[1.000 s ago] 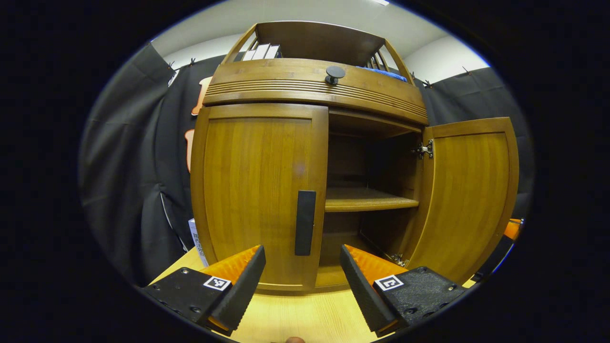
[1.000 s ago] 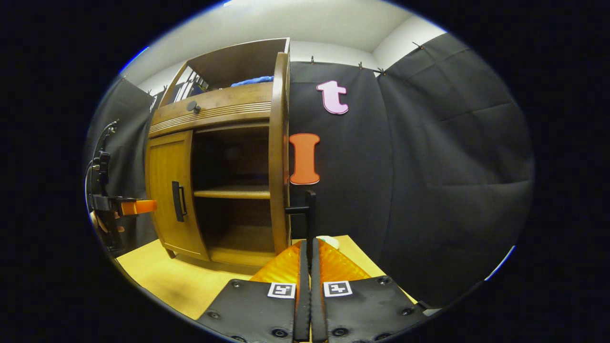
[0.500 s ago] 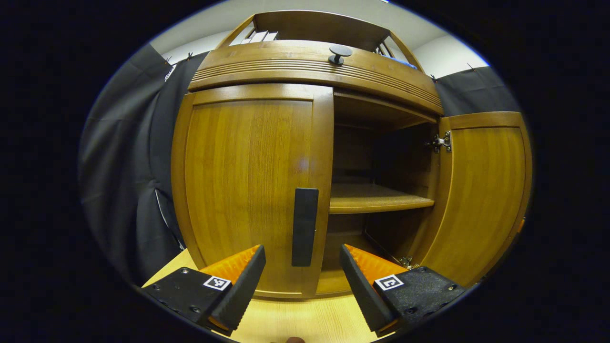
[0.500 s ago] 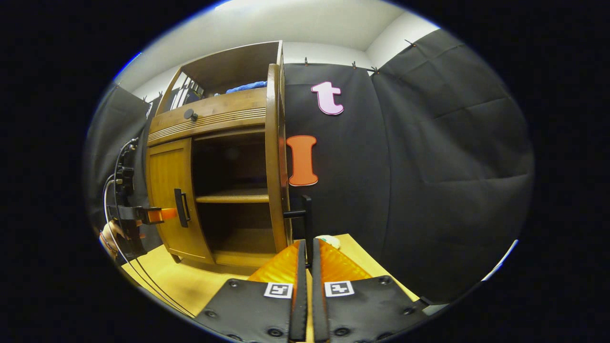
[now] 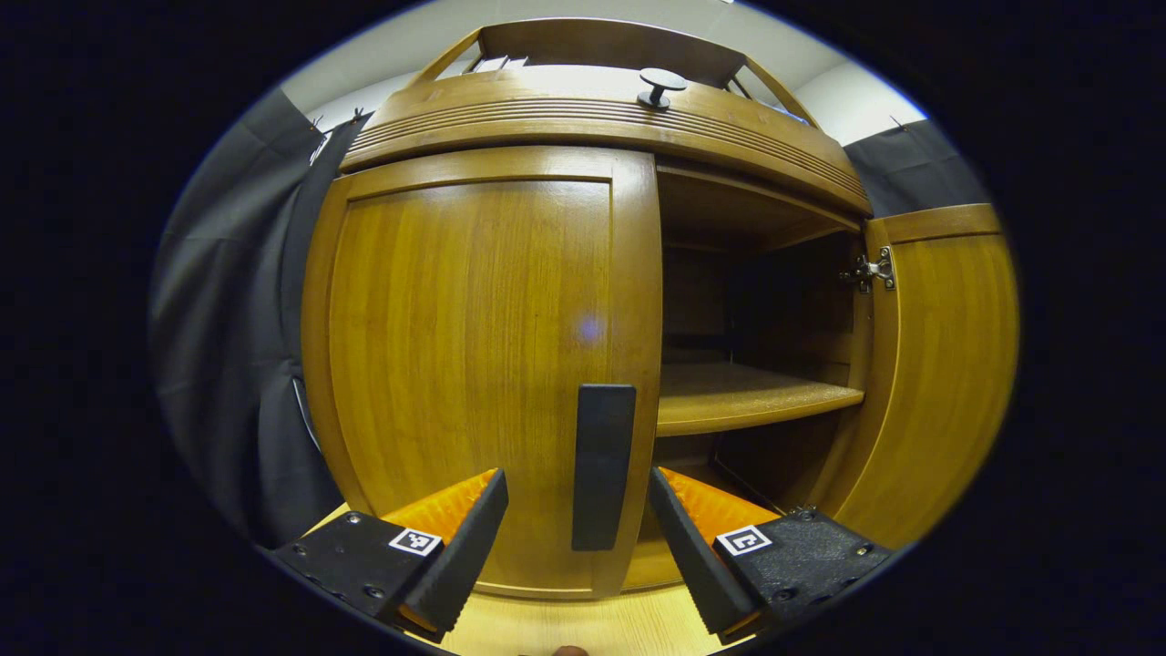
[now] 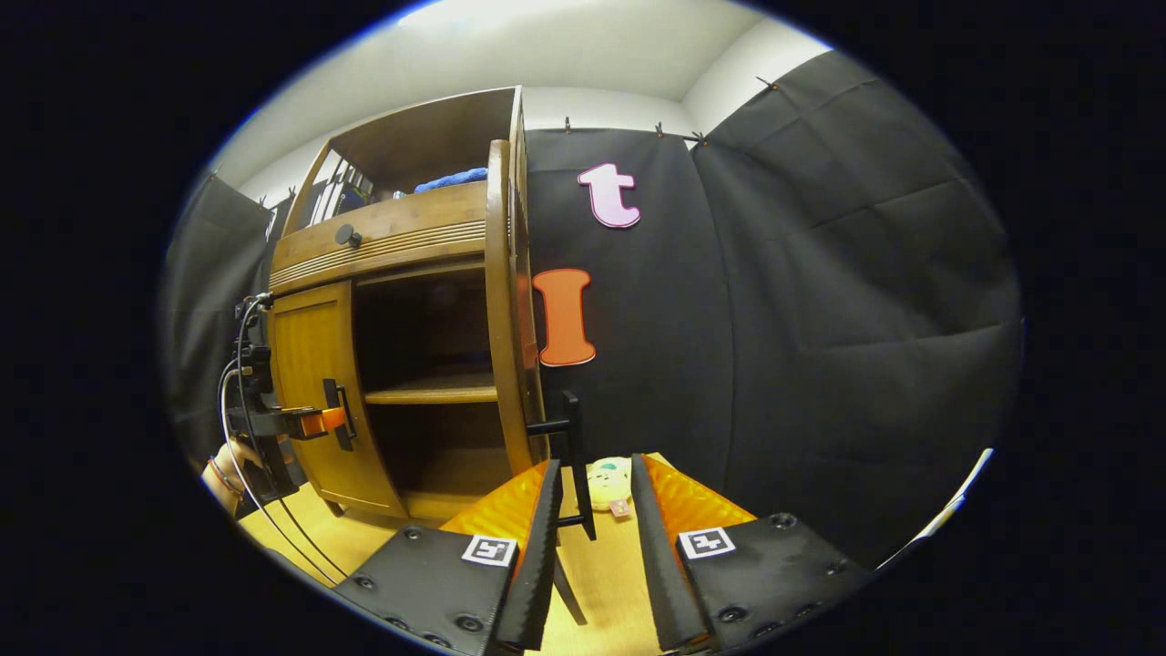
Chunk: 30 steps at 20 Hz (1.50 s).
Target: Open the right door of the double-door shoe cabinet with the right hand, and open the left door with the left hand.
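The wooden shoe cabinet [image 5: 601,118] stands close before my left gripper [image 5: 577,476]. Its left door [image 5: 474,346] is closed, and the black handle [image 5: 601,465] on that door stands between my open fingers, untouched. The right door [image 5: 938,364] is swung wide open, so the inner shelf [image 5: 747,401] is bare to see. In the right gripper view that right door [image 6: 506,301] is seen edge-on. Its black handle [image 6: 572,456] sits between the spread fingers of my right gripper [image 6: 592,463], which is open. The left gripper [image 6: 314,422] shows by the left door's handle [image 6: 332,415].
The cabinet stands on a yellow wooden table [image 6: 601,556]. A small pale toy [image 6: 606,481] lies on the table behind the open right door. Black cloth wall [image 6: 820,319] closes the right side. A drawer knob [image 5: 661,84] sits above the doors. A hand and cables [image 6: 239,437] trail behind the left gripper.
My right gripper has opened and let go of the right door's handle. My left gripper has moved in closer, bringing the left door's handle between its fingers.
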### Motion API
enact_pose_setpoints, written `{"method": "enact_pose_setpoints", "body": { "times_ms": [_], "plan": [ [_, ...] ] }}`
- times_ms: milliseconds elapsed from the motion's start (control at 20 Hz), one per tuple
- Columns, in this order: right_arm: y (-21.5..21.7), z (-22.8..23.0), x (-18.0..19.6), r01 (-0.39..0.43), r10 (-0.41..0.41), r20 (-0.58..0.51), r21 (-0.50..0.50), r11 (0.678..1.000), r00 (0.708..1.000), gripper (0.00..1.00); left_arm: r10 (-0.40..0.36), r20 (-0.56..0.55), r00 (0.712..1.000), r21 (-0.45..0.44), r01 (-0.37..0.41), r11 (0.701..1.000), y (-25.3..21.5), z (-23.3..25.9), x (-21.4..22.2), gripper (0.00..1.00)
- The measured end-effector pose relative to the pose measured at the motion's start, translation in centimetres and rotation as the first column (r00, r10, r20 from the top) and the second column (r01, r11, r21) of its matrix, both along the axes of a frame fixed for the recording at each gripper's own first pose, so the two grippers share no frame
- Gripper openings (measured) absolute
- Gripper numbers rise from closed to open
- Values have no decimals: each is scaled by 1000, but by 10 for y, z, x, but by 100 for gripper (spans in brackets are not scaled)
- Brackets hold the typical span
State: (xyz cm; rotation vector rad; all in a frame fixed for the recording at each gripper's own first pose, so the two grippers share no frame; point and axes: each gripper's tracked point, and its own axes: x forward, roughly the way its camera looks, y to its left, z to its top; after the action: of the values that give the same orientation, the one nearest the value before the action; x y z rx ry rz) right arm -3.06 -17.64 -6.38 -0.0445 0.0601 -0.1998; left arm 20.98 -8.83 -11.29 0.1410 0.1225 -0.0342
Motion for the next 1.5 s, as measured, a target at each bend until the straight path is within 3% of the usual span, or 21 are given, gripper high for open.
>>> {"method": "enact_pose_setpoints", "body": {
  "times_ms": [50, 200, 350, 450, 500, 650, 700, 750, 850, 900, 950, 1100, 1200, 1500],
  "plan": [
    [3, 1, 0, -3, 3, 3, -4, 1000, 1000, 39, -4, 7, 1000, 6, 4, 1000, 0, 1, 3, 92],
    [-2, 2, 0, 22, -22, 11, -33, 999, 1000, 67, -9, 16, 1000, 15, 9, 1000, 0, 0, 13, 92],
    [-3, 3, 0, 26, -26, 14, -19, 999, 1000, 70, -20, -2, 1000, 5, 20, 1000, 0, -8, 20, 92],
    [-2, 2, -1, 26, -26, 14, -16, 1000, 1000, 72, -27, -9, 1000, -24, 26, 999, -2, -12, 22, 78],
    [-3, 1, 0, 28, -28, 11, -17, 999, 1000, 65, -22, -12, 1000, -35, 21, 999, 1, -14, 24, 71],
    [-1, 2, 1, 31, -31, 9, -27, 999, 999, 64, -50, -17, 999, -76, 49, 996, -5, -16, 24, 51],
    [0, 2, 0, 33, -33, 9, -29, 999, 999, 72, -52, -18, 998, -75, 51, 996, -7, -16, 23, 45],
    [0, 2, 1, 34, -34, 10, -30, 999, 999, 64, -50, -17, 999, -54, 49, 997, -8, -18, 24, 39],
    [2, 2, -2, 35, -35, 10, -34, 999, 999, 64, -61, -12, 998, -13, 61, 998, -8, -17, 22, 33],
    [2, 1, -4, 34, -34, 9, -36, 999, 999, 79, -72, -9, 997, -18, 71, 997, -8, -15, 21, 30],
    [3, 1, -4, 33, -33, 7, -39, 999, 999, 71, -91, -5, 996, -26, 91, 995, -7, -15, 19, 27],
    [6, 1, -6, 32, -32, 0, -36, 999, 999, 71, -121, -15, 992, -54, 120, 991, -7, -15, 14, 20],
    [11, 2, -7, 21, -21, 2, -29, 999, 1000, 72, -119, -25, 993, -24, 119, 993, -7, -15, 8, 19],
    [30, 4, -12, -1, 1, 0, -48, 999, 1000, 72, -142, -31, 989, -48, 141, 989, -4, -11, -14, 17]
  ]
}}
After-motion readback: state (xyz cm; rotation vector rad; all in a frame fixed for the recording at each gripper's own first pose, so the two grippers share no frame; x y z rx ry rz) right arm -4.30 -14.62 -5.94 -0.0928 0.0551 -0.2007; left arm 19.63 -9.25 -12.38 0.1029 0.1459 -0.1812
